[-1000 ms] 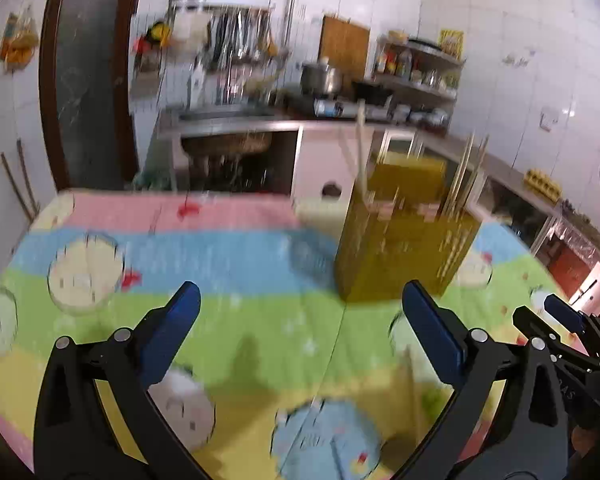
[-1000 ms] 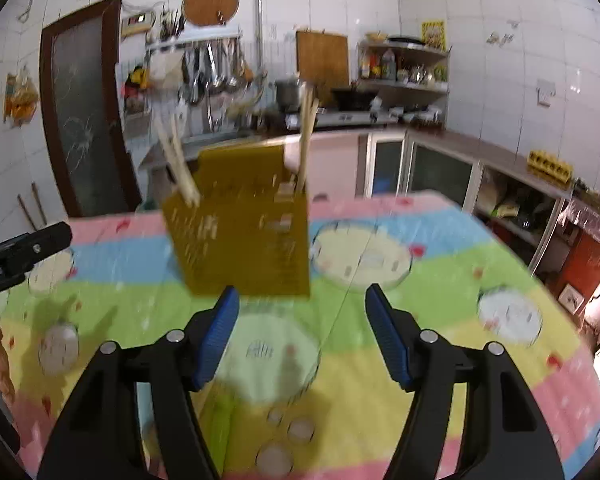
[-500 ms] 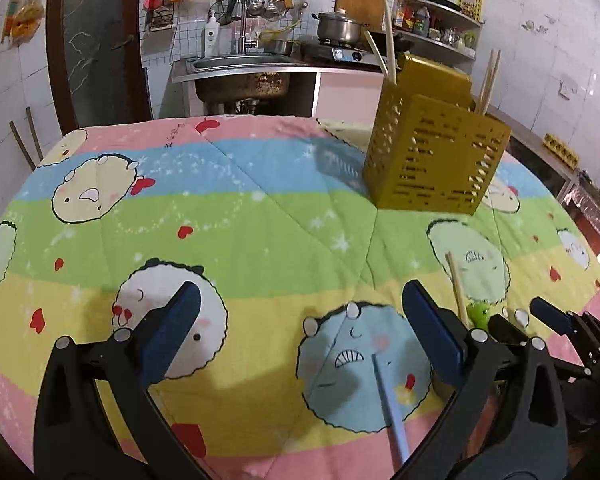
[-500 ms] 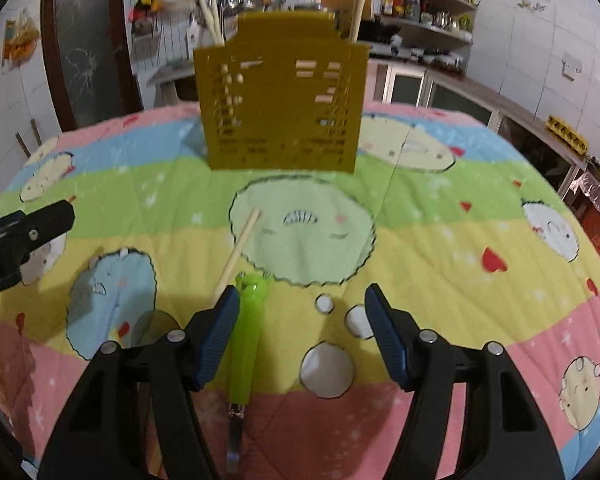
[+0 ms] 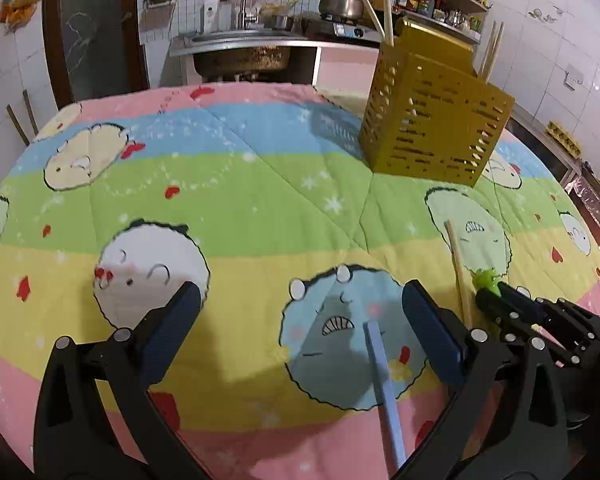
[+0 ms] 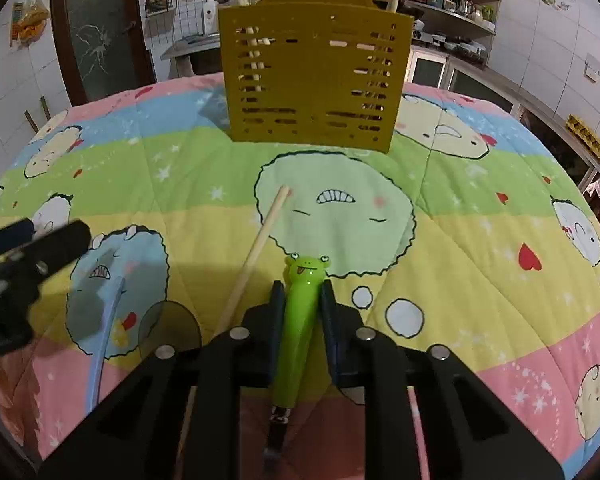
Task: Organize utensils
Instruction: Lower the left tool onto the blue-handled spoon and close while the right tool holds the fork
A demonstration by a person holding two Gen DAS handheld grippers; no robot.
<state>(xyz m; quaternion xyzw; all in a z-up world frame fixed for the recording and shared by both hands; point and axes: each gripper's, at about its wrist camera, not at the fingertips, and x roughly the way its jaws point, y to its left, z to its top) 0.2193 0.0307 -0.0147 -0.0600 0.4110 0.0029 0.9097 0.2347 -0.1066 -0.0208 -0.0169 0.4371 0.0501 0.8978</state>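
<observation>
My right gripper [image 6: 302, 294] is clenched on the green frog-handled utensil [image 6: 298, 320]. My left gripper [image 5: 300, 332] hangs released over the blue stick [image 5: 382, 384] on the quilt [image 5: 236, 200].

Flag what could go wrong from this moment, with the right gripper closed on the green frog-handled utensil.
1. The right gripper pinches the green utensil on its smooth, tapered handle, so it may slip or pivot when lifted.
2. The wooden chopstick lies right beside that gripper and could get dragged along.
3. The yellow holder already has chopsticks sticking up, which could block the utensil going in.
</observation>
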